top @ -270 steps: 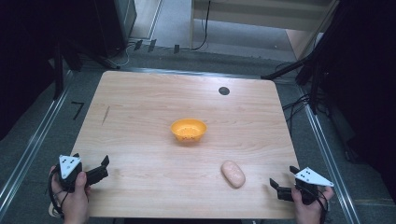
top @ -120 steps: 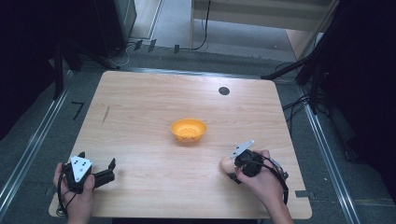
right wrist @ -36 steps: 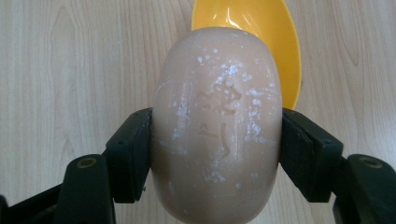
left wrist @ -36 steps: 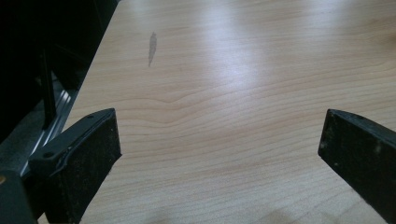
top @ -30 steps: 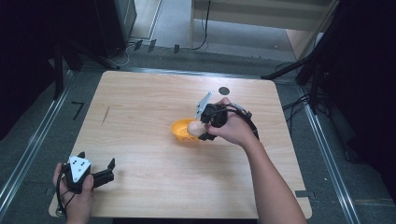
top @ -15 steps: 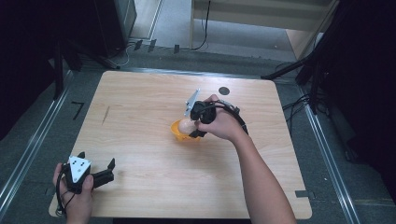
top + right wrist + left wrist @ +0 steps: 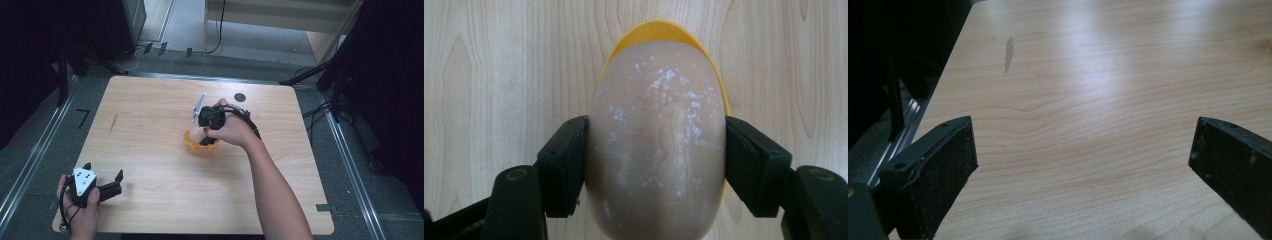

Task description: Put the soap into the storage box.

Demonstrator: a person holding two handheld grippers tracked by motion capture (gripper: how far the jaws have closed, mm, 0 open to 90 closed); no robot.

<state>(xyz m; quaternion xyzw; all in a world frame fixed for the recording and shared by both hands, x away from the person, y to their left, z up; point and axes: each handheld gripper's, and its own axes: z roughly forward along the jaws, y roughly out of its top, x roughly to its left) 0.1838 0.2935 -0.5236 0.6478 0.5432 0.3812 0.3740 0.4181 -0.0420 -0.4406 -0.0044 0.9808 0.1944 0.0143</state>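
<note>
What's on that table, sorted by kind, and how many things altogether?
Orange bowl: 1
Tan bread roll, held over the bowl: 1
Hand-held gripper: 2, left hand-held gripper and right hand-held gripper
Total: 4

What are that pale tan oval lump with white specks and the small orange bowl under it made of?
The pale tan oval lump looks like a bread roll or foam replica: matte skin with floury white specks. The small orange bowl looks like plastic: smooth, evenly coloured, thin-rimmed.

The right tool [image 7: 201,136] has carried the bread roll [image 7: 197,134] from the table's near right to above the orange bowl [image 7: 192,145].
</note>
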